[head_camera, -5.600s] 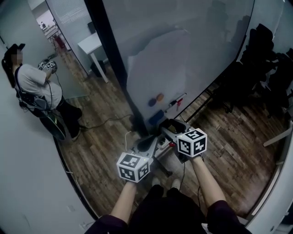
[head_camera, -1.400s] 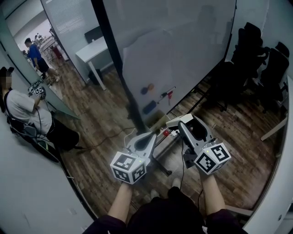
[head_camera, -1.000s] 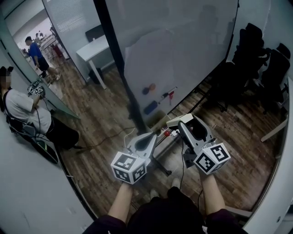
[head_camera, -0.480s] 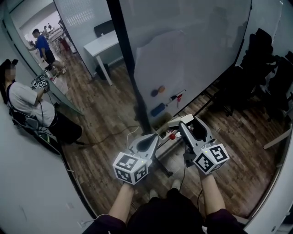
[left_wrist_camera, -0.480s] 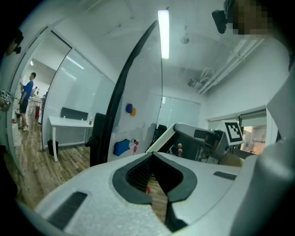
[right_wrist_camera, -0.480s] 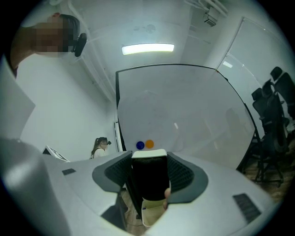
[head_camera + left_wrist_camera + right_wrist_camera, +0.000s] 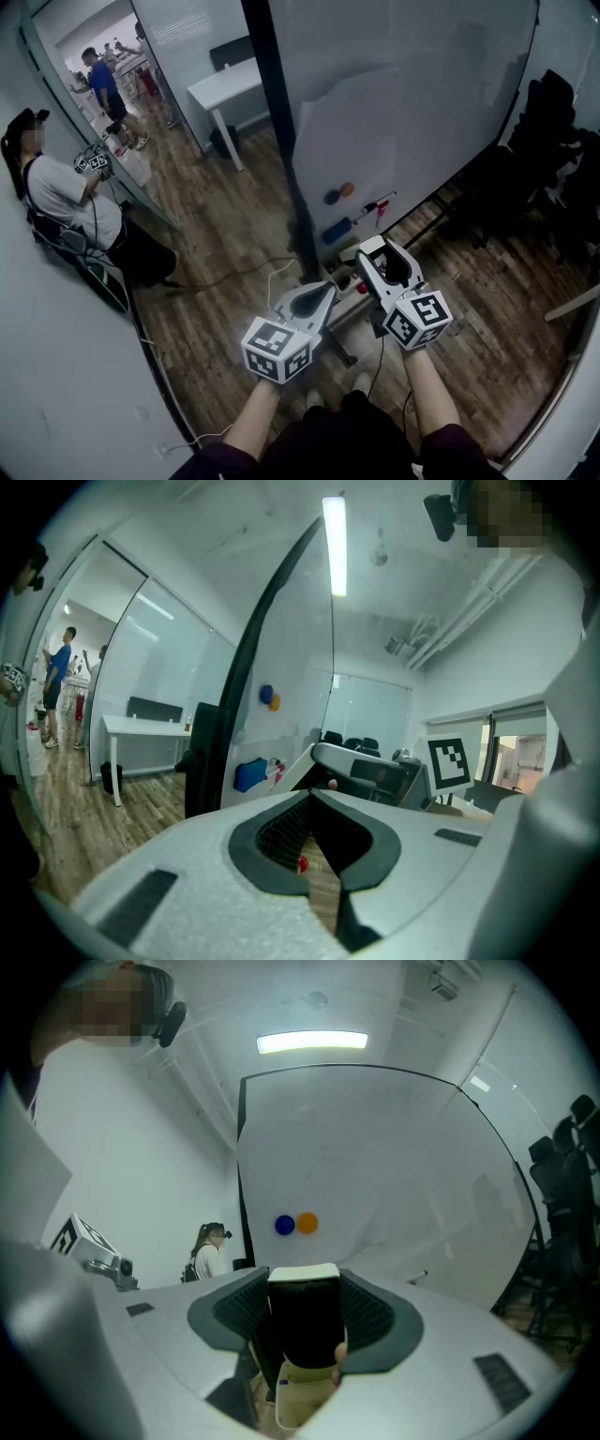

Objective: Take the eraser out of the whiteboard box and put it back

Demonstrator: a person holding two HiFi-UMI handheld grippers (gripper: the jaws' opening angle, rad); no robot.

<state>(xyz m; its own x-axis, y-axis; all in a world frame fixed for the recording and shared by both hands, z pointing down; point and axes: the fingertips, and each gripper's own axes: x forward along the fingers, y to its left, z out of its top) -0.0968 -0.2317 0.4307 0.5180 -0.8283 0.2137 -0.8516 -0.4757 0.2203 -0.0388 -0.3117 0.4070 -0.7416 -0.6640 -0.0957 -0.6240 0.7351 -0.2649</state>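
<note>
We face a large whiteboard (image 7: 412, 103) standing on a wooden floor (image 7: 225, 216). Near the whiteboard's lower edge, our right gripper (image 7: 377, 255) is clamped on the black, white-backed eraser (image 7: 302, 1321), and a beige box (image 7: 298, 1393) shows just under the eraser in the right gripper view. Our left gripper (image 7: 328, 291), a little farther back from the whiteboard, has its jaws pressed together at the tips with nothing between them.
</note>
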